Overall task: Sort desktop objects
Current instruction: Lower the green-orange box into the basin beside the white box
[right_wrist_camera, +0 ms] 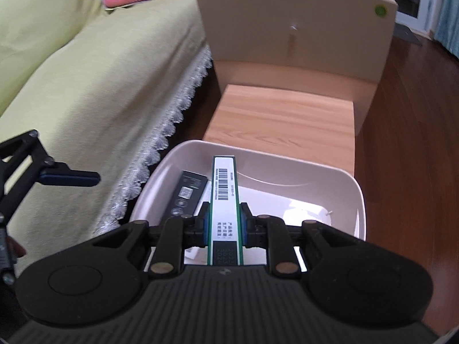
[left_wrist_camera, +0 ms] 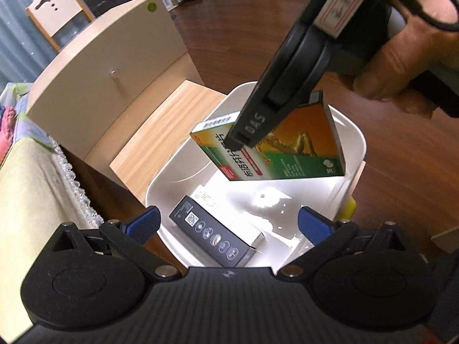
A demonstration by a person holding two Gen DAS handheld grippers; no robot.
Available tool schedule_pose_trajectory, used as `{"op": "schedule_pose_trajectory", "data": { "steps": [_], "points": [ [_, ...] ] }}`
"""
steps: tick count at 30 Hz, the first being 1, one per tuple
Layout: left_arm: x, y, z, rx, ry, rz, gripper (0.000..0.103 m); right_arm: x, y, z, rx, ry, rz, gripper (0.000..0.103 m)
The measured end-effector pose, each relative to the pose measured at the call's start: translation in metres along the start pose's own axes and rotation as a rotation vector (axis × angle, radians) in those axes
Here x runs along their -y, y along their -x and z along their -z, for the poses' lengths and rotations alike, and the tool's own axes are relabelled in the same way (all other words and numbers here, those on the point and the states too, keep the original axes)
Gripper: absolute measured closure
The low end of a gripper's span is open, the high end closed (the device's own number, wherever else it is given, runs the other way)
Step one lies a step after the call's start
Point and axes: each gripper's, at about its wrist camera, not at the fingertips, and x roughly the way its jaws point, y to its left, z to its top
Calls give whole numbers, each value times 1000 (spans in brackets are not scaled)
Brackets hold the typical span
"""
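Note:
My right gripper (right_wrist_camera: pixel 224 225) is shut on a green and orange medicine box (right_wrist_camera: pixel 224 200), held edge-on above a white plastic bin (right_wrist_camera: pixel 348 183). In the left wrist view the same box (left_wrist_camera: pixel 289 149) hangs over the bin (left_wrist_camera: pixel 357 140) with the right gripper (left_wrist_camera: pixel 243 140) clamped on it from above. A black box (left_wrist_camera: pixel 212 233) lies in the bin's near left corner on white paper; it also shows in the right wrist view (right_wrist_camera: pixel 186 192). My left gripper (left_wrist_camera: pixel 228 225) is open and empty at the bin's near rim; one of its fingers (right_wrist_camera: pixel 71 178) shows at the left.
The bin sits on a low light-wood table (right_wrist_camera: pixel 284 120) in front of a cream cabinet (right_wrist_camera: pixel 295 20) with a knob. A green-covered sofa (right_wrist_camera: pixel 71 86) with a lace edge runs along the left. Dark wood floor (left_wrist_camera: pixel 243 28) lies beyond. A yellow item (left_wrist_camera: pixel 348 207) peeks beside the bin.

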Motion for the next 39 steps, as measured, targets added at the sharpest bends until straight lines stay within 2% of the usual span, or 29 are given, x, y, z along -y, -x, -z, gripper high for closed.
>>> {"op": "schedule_pose_trajectory", "data": {
  "steps": [11,17,27,39],
  "points": [
    [-10,-48,-2,-17,-20,44,0,23,-64,5,-38,-76,22,86],
    [-6,-65,2,-41,-58,30,0,26,-94,7,-62,-103,10,86],
    [0,-77,10,-61,-81,32,0,28,-118,11,-66,-115,-16,86],
    [1,-82,13,-72,-76,42,0,28,-141,23,-178,-172,-51,84]
  ]
}}
